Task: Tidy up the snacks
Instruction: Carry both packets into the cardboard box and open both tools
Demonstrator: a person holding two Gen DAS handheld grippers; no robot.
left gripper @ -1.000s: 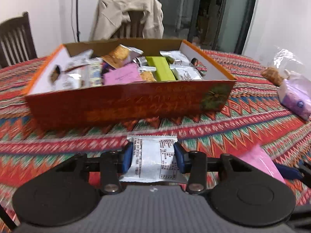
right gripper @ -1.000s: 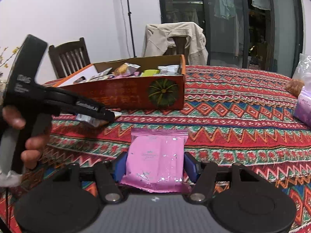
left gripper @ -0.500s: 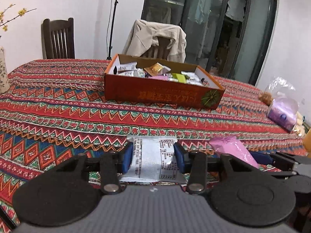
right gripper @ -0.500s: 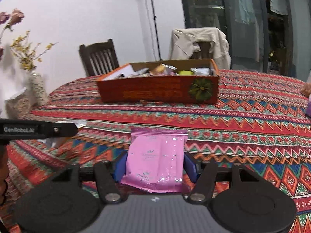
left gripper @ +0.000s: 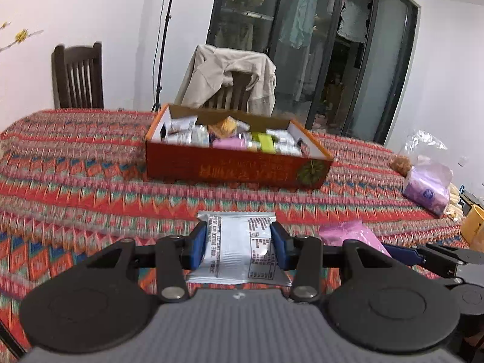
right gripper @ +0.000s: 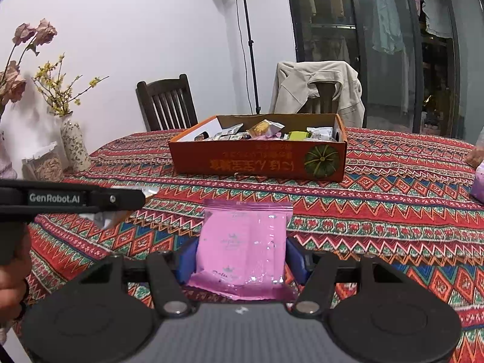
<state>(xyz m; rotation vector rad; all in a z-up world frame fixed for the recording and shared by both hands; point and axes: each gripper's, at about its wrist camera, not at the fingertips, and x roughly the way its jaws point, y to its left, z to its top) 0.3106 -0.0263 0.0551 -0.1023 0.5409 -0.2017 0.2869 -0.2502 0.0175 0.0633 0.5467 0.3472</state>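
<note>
I am holding a snack in each gripper, both lifted off the patterned tablecloth [right gripper: 378, 211]. My left gripper [left gripper: 239, 243] is clamped on a silver packet [left gripper: 237, 248], its blue pads pressing the packet's two long edges, so the packet's long axis is running straight out along my fingers. My right gripper [right gripper: 240, 255] is clamped the same way on a pink packet [right gripper: 243, 242], which is also pointing lengthwise ahead of me.

What matters for the next move is where the orange box [left gripper: 239, 169] is lying. From my left gripper it is sitting straight ahead and well apart, beyond a bare stretch of cloth, with its long side facing me and running across my line of reach. From my right gripper the same box [right gripper: 260, 160] is ahead and very slightly to the right, also well apart. It is already crowded with wrapped snacks.

The two grippers are hanging side by side: in the left wrist view the right one's tip is showing just to my right with the pink packet, and in the right wrist view the left one is reaching in from my left. Neither looks clearly nearer to the box, so I am judging that either hand could go forward first.
</note>
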